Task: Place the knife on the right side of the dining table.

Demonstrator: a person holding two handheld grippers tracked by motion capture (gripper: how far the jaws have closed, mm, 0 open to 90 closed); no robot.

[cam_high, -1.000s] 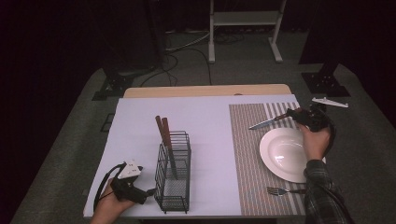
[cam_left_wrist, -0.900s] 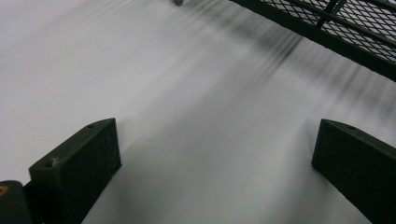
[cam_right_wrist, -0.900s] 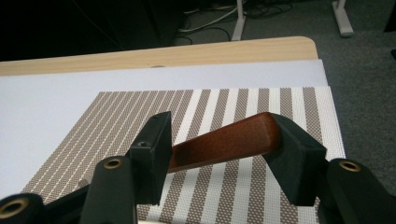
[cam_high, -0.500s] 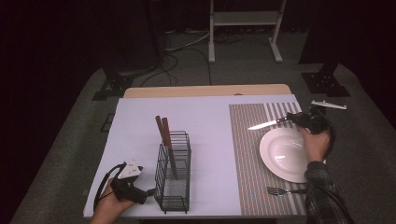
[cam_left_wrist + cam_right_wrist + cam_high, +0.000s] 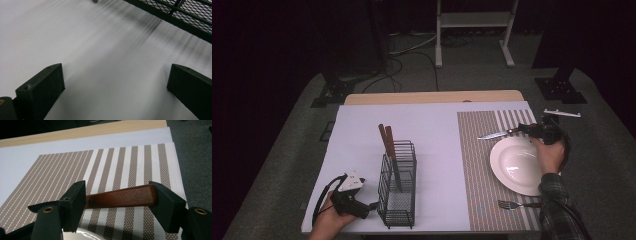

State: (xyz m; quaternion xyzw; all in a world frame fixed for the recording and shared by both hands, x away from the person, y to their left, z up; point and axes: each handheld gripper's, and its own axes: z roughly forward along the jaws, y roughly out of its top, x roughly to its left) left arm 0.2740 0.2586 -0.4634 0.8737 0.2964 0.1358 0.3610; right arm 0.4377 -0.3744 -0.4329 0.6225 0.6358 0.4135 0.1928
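Knife [image 5: 497,134] is hanging just past the far rim of the white plate [image 5: 517,165], over the striped placemat [image 5: 477,165] at the right of the desk [image 5: 432,150]. I am holding it with the right gripper [image 5: 532,131], whose fingers [image 5: 75,202] are clamping the wooden handle [image 5: 120,196] lengthwise, end to end, blade pointing left. I am judging it stiff and light, blade-heavy, the smooth wood likely to pivot in such a hold; gripping across the handle's flat sides would be steadier. At the near left, my left gripper [image 5: 349,200] is resting on the desk beside the wire caddy [image 5: 398,185], fingers [image 5: 42,87] spread wide around nothing. A fork [image 5: 514,204] is lying near the plate's near edge.
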